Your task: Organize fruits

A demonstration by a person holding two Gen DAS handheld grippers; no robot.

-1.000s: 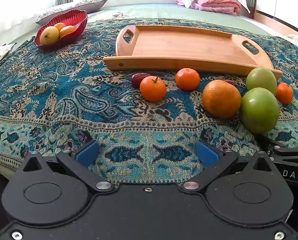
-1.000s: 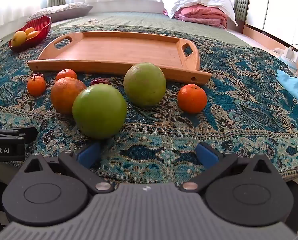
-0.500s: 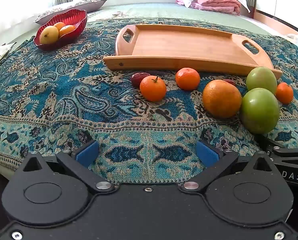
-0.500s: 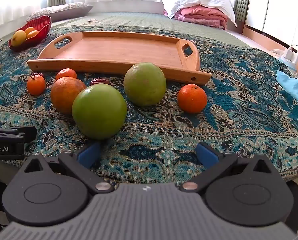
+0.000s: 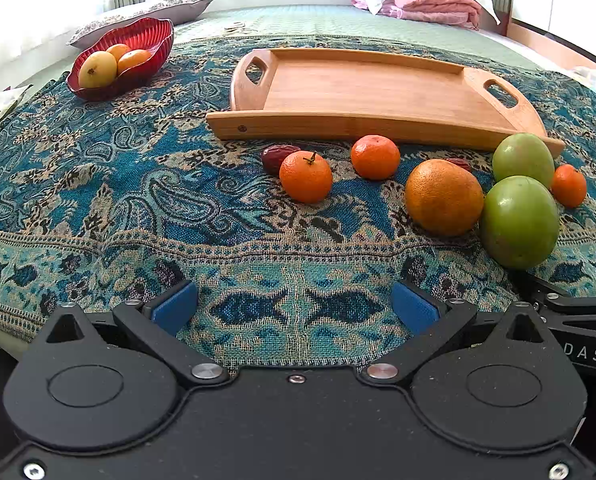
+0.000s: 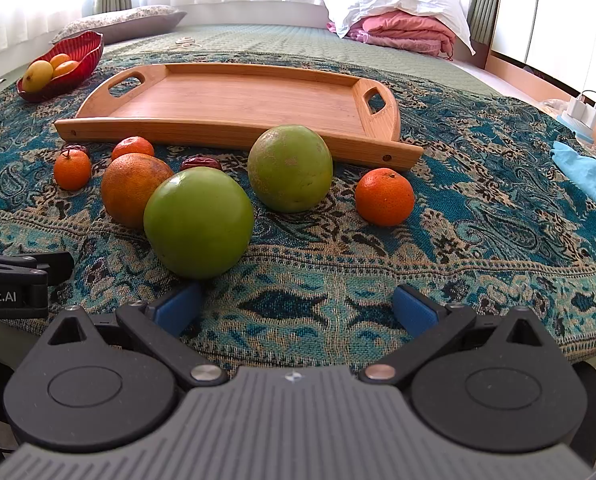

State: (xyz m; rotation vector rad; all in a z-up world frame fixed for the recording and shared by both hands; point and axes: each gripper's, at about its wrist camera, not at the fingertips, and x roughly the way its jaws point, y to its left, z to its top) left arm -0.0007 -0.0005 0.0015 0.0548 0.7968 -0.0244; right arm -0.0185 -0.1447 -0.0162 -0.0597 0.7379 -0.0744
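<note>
A wooden tray [image 5: 378, 92] [image 6: 238, 100] lies bare on the patterned cloth. In front of it lie two green fruits [image 6: 199, 222] [image 6: 290, 168], a large orange [image 5: 443, 197] [image 6: 132, 188], three small mandarins [image 5: 306, 176] [image 5: 375, 157] [image 6: 384, 196] and two dark red dates [image 5: 276, 156] [image 6: 200, 163]. My left gripper [image 5: 294, 308] is open and empty, at the cloth's near edge. My right gripper [image 6: 296, 306] is open and empty, its left pad just in front of the nearer green fruit.
A red bowl [image 5: 138, 44] [image 6: 86, 54] with yellow and orange fruit stands at the far left. A light blue cloth [image 6: 586, 172] and chargers [image 6: 582, 110] lie at the right. Pillows and pink bedding [image 6: 402, 28] lie at the back.
</note>
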